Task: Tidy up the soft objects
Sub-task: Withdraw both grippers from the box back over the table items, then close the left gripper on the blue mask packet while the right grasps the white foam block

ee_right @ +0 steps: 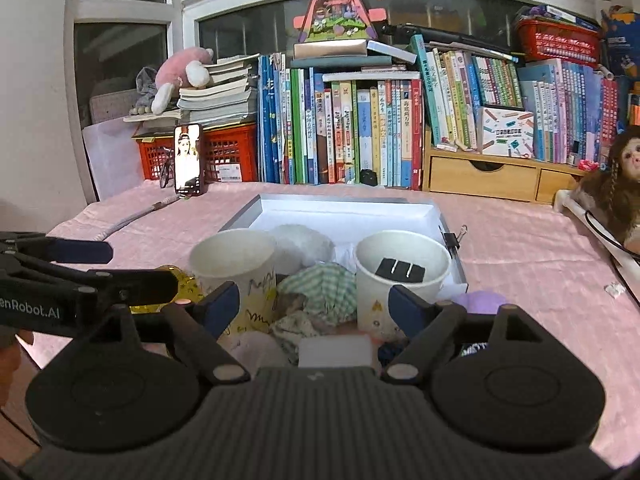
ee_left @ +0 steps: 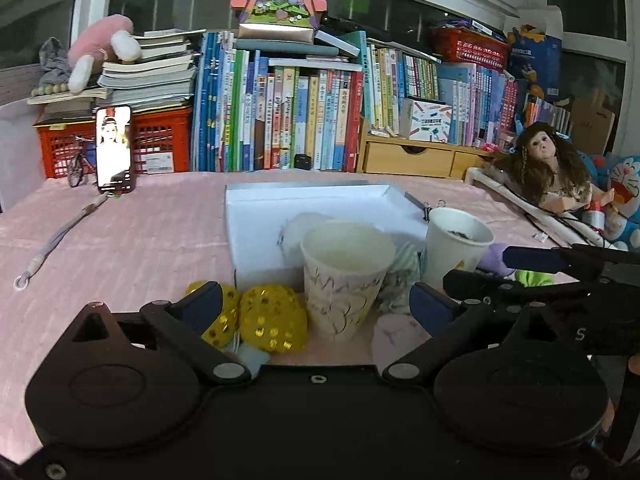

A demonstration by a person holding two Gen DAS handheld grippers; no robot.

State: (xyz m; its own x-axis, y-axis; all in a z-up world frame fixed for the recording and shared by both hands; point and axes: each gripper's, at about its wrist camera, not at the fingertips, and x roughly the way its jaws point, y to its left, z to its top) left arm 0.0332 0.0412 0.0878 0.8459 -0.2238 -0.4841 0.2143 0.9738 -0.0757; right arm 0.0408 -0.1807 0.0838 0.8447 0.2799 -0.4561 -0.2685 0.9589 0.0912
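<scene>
Table: your pink cloth-covered table (ee_left: pixel 132 236) carries everything; the work sits at the near middle.
Tray: the shallow white cardboard box lid (ee_right: pixel 352 216) lies just beyond the cups. Only one fluffy white soft piece (ee_right: pixel 302 242) seems to lie in it, so I judge the sorting barely begun.
Cups: the scribbled white paper cup (ee_left: pixel 346 276) on the left looks empty. The plain white paper cup (ee_right: pixel 402 276) on the right holds small black clips, not soft things.
Soft pile: the green-checked crumpled cloth (ee_right: pixel 320 292) lies between the two cups, outside the tray. The yellow sequinned fabric pouches (ee_left: pixel 272 316) lie near-left of the scribbled cup. A pale pink soft piece (ee_left: pixel 396 336) lies near you, and a lilac plush bit (ee_right: pixel 482 300) sits right of the plain cup. All these are left to place.
Left gripper (ee_left: pixel 316 304): you have its fingers spread wide and empty, with the scribbled cup and the pouches standing between them, nothing pinched.
Right gripper (ee_right: pixel 316 306): its fingers are also well apart, holding nothing, aimed at the checked cloth.
</scene>
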